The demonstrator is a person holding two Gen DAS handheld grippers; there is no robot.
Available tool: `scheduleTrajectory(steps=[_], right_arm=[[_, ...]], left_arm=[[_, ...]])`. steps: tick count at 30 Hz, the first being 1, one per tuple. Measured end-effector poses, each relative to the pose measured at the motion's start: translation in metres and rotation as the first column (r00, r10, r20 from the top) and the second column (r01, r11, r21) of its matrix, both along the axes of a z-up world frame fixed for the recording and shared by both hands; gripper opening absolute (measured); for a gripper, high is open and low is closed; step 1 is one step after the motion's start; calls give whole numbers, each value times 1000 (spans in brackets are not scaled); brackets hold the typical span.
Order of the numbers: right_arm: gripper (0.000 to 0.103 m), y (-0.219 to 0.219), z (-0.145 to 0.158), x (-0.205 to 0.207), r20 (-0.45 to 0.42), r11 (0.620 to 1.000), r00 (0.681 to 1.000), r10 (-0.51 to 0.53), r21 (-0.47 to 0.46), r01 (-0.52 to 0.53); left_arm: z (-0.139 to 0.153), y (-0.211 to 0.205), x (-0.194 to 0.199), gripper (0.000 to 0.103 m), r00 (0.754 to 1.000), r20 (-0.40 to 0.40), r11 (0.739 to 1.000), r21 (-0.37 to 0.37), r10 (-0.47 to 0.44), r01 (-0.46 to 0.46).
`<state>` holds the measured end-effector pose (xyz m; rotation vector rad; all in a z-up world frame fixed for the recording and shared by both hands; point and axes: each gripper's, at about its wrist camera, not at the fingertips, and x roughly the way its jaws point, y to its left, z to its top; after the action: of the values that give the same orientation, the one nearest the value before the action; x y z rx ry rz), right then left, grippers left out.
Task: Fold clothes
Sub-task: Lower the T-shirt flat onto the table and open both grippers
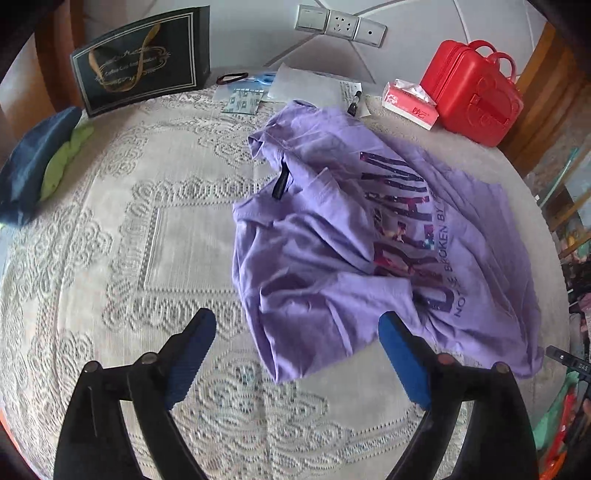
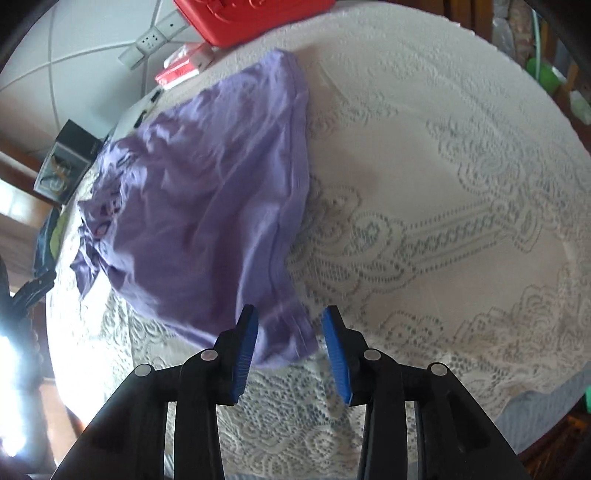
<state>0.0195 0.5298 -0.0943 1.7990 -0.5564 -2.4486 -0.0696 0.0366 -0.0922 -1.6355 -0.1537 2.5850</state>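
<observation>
A round tabletop (image 1: 110,258) draped in white lace (floral and banded patterns) stands against a pale quilted wall (image 1: 258,22) bearing a row of white switches and a socket (image 1: 340,26), with wooden furniture (image 1: 546,85) at the right and strong daylight glaring at the left of the right wrist view.

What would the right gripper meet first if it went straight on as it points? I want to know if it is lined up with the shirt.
Most likely the purple T-shirt: its near corner lies between the open pads of the right gripper, though depth is unclear.
</observation>
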Motion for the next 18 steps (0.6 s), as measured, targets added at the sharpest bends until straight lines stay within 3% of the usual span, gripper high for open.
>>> scheduleTrajectory(steps=[7, 10, 11, 12, 14, 16, 17, 18], right_arm=[[36, -14, -3, 2, -5, 999, 1000, -24, -30, 24], [41, -25, -17, 10, 6, 1000, 1000, -13, -16, 13], [56, -29, -20, 11, 10, 1000, 1000, -11, -9, 11], [77, -30, -23, 13, 12, 1000, 1000, -12, -2, 12], [90, -33, -31, 15, 17, 1000, 1000, -22, 23, 21], [90, -36, -40, 11, 33, 997, 999, -22, 71, 20], [77, -38, -44, 9, 40, 995, 999, -21, 94, 18], [57, -42, -43, 8, 44, 994, 999, 1, 111, -6]], left_arm=[[-42, 13, -38, 84, 998, 40, 996, -71, -58, 61], [-52, 18, -33, 70, 995, 46, 994, -61, -85, 87], [-52, 20, -30, 54, 995, 42, 994, -59, -93, 95], [-51, 20, -27, 49, 994, 45, 994, -50, -98, 101], [-47, 21, -21, 21, 993, 46, 993, -37, -106, 108], [-41, 19, -13, 12, 994, 36, 994, -47, -101, 102], [-37, 17, -8, 11, 995, 31, 994, -44, -97, 98], [-33, 14, -2, 11, 996, 29, 995, -31, -90, 91]])
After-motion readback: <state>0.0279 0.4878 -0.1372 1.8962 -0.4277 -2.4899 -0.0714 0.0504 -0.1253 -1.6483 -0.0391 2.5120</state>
